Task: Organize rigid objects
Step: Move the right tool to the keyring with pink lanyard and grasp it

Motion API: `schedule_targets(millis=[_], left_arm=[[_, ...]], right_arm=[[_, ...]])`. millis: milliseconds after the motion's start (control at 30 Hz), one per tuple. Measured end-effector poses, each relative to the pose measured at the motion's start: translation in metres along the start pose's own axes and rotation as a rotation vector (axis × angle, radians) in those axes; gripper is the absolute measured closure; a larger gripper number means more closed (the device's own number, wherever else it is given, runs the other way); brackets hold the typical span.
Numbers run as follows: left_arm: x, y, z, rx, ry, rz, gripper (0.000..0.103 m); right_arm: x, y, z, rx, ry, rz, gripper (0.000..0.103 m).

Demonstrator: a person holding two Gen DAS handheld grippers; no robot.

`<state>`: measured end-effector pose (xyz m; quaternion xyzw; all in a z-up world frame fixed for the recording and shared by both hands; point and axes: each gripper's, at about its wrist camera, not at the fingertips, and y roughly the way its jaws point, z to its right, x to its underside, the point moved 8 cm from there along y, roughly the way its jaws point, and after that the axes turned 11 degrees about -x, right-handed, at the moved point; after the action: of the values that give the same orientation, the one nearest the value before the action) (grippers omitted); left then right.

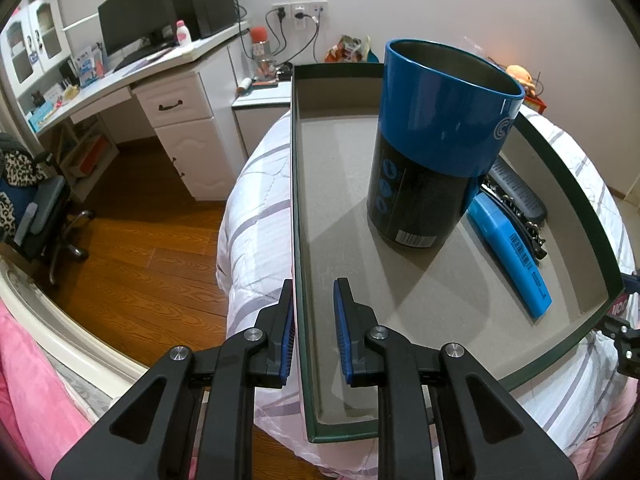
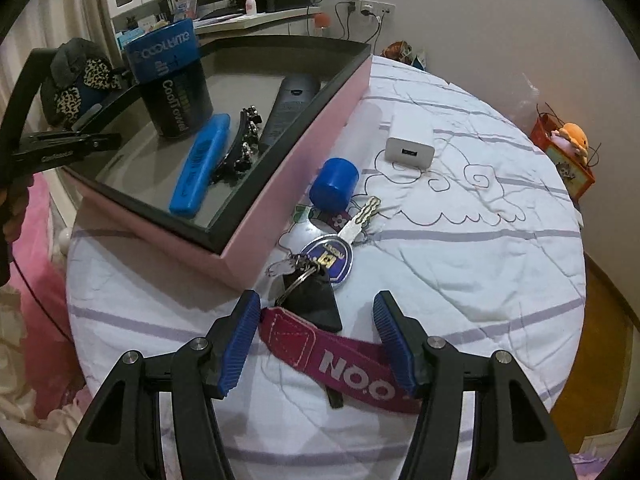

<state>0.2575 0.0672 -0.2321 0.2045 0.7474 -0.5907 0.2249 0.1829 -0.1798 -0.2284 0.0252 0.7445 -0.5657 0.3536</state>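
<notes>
1. Right under my right gripper (image 2: 316, 340), jaws apart, lies the magenta strap (image 2: 340, 354) of a key bunch (image 2: 320, 264); the pads straddle it without pressing.
2. Key bunch runs toward 12 o'clock: black fob, round blue tag, silver key.
3. Blue cap (image 2: 334, 184) lies on the bedspread (image 2: 460, 240) at 12, just beside the box wall.
4. White charger (image 2: 410, 148) further out, 1 o'clock.
5. My left gripper (image 1: 314, 334) is clamped on the near left wall of the box (image 1: 298, 200); one pad outside, one inside.
6. Inside the box: blue-and-black can (image 1: 432, 148) upright, blue comb case (image 1: 508, 252), black hair clip (image 1: 520, 220), dark remote (image 1: 518, 188), all at 1–2 o'clock.
7. Box wall stands between cap and tray floor.
</notes>
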Motion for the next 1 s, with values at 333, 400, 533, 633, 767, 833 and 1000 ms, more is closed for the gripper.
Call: schedule_targets(millis=[333,400,533,633,767,833,1000], left_arm=[[0.0,-0.001,0.0,0.0,0.001,0.0,0.086],[0.0,-0.001,0.0,0.0,0.0,0.001,0.086],[0.001,-0.001,0.0,0.0,0.0,0.0,0.086],[0.001,-0.001,0.0,0.0,0.0,0.0,0.086],[0.001,-0.001,0.0,0.0,0.0,0.0,0.086],[0.001,-0.001,0.0,0.0,0.0,0.001,0.086],[0.001,-0.001,0.0,0.0,0.001,0.001,0.086]], right_arm=[[-0.003,-0.002,0.026,0.047,0.073,0.071,0.069],[-0.002,-0.005,0.035,0.044,0.103,0.089,0.069],[-0.001,-0.01,0.056,0.091,0.163,0.123,0.069],[-0.002,-0.011,0.064,0.094,0.199,0.133,0.069],[-0.006,-0.008,0.066,0.104,0.198,0.125,0.065],[-0.009,-0.006,0.066,0.099,0.2,0.124,0.061],[-0.014,-0.003,0.067,0.109,0.191,0.135,0.067]])
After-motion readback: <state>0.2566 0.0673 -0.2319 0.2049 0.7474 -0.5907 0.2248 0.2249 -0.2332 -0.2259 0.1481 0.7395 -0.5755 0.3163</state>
